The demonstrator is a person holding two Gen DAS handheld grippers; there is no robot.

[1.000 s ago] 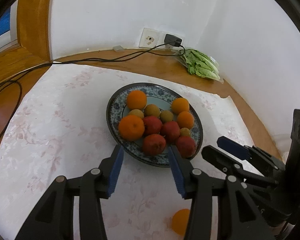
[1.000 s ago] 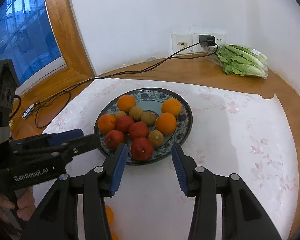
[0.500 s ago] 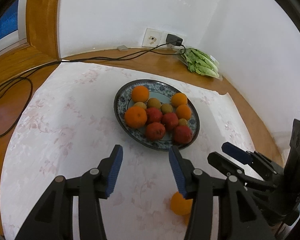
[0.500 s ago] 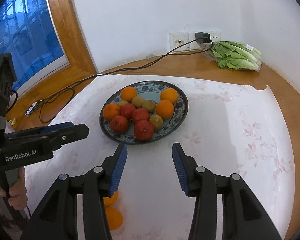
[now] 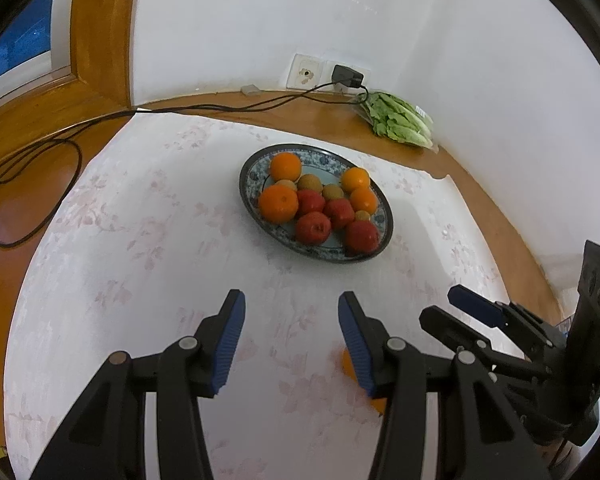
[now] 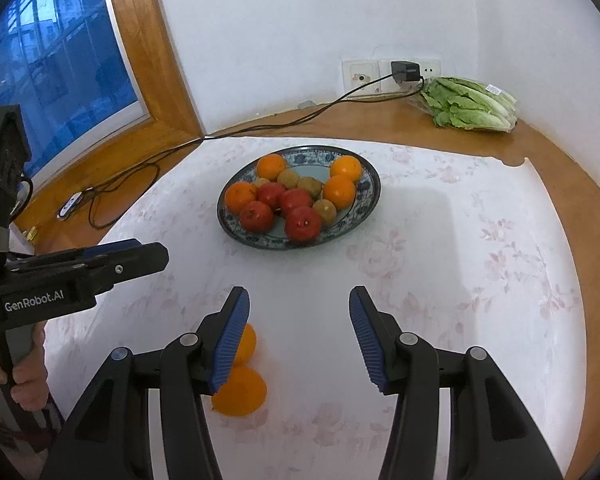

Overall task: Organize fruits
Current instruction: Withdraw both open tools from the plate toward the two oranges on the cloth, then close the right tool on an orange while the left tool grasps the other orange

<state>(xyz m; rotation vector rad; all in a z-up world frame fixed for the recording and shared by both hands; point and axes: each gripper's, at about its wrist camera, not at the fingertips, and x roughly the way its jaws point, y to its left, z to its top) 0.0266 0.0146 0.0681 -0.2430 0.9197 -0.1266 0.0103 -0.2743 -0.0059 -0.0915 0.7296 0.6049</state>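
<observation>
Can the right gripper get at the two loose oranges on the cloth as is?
Probably yes: the right gripper is open and empty, the oranges lie bare just under its left finger, nothing between.

Curved brown wooden tabletop (image 6: 560,184), white floral-patterned cloth (image 6: 460,248) spread over it, blue-and-white patterned ceramic plate (image 6: 370,196) of fruit on the cloth, 2 loose oranges (image 6: 242,394) touching each other on the cloth, bagged green lettuce (image 6: 472,106) and black cable (image 6: 260,130) on bare wood

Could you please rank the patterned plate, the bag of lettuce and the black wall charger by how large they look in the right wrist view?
1. patterned plate, clearly the largest.
2. bag of lettuce, though it lies farther back, so it may look smaller than it is.
3. black wall charger, the smallest.
</observation>
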